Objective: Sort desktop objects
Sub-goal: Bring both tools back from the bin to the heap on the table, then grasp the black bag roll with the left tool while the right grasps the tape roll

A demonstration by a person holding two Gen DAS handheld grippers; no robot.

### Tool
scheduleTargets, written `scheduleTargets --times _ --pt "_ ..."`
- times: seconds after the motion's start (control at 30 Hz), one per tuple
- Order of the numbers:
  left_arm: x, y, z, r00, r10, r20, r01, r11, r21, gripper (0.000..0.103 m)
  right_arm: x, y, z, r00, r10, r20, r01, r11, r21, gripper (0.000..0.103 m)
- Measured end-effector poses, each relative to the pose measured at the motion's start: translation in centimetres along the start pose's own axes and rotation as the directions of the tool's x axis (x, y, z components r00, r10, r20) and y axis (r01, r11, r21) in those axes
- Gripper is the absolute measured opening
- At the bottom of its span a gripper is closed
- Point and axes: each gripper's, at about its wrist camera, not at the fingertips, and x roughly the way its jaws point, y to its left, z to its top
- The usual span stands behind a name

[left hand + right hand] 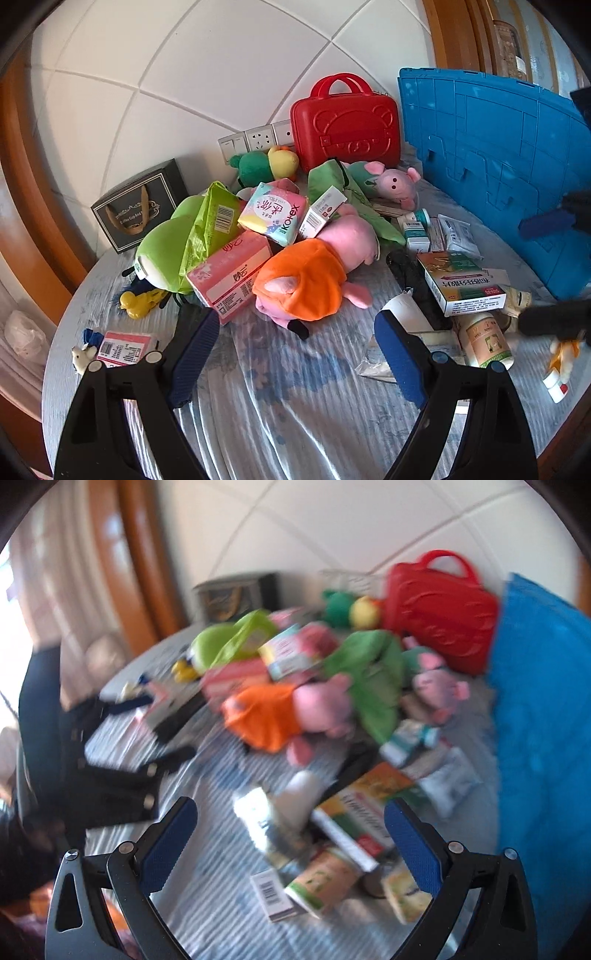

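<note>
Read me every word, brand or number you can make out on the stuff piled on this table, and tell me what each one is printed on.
"Kotex": on the pastel pad pack, lying atop the pile; its large Chinese characters are not clearly legible.
"Coffee Cup And": on the black gift box, partly covered by its handle; remainder unreadable.
Pink tissue pack: Chinese print, too distorted to quote.
Green-and-white medicine box: Chinese print, too small.
Barcodes and small boxes: unreadable.
Right wrist view: all blurred.

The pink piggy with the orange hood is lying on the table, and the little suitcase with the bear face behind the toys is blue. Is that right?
Not quite. The suitcase with the bear face is red, not blue; the blue thing is the big plastic panel beside it. The left wrist view shows this clearly. The pink piggy with the orange hood is indeed lying on the table.
</note>
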Motion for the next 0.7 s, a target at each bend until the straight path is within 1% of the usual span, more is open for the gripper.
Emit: scheduleTargets --times 0.13,0.27,0.33,0.37,0.43,0.57,0.6,0.7 --pt "-0.1 1.1 -1.1 0.999 0.04 -0.026 -0.04 0.999 -0.005 0.086 4.8 1.9 -0.9 0.996 0.027 -0.083 -0.038 0.99 -0.137 0.103" --pt "0.4 2.7 -2.8 0.996 0.056 -0.066 -0.058 0.998 -0.027 0.086 9.3 2.7 -1.8 0.989 -0.009 -0.15 -0.027 0.972 -0.233 0.102" --pt "0.7 3.4 -3.6 0.995 0.063 -0.078 -0.066 0.997 -0.034 0.086 11.2 2.7 -2.1 0.984 -0.021 -0.177 -0.024 0.969 -0.247 0.091" --pt "0.9 3.8 -4.0 0.994 0.064 -0.086 -0.068 0.997 -0.04 0.086 11.8 2.7 -2.2 0.982 -0.038 -0.183 -0.008 0.969 -0.246 0.079" --pt "1.2 4.4 -4.7 0.994 0.059 -0.093 -0.064 0.997 -0.049 0.086 12.5 2.5 -2.1 0.979 -0.081 -0.188 0.035 0.971 -0.238 0.076" --pt "2.4 5.4 -6.3 0.988 0.094 -0.119 -0.098 0.995 -0.034 0.086 11.6 1.6 -1.6 0.979 -0.042 -0.201 0.008 0.986 -0.167 0.061" --pt "2.8 5.8 -6.7 0.986 0.103 -0.128 -0.108 0.994 -0.031 0.086 11.4 1.3 -1.4 0.979 -0.029 -0.2 -0.001 0.989 -0.147 0.058" --pt "4.1 7.5 -7.5 0.985 0.105 -0.136 -0.111 0.993 -0.037 0.086 11.1 0.5 -1.4 0.979 0.006 -0.205 -0.022 0.997 -0.075 0.058"
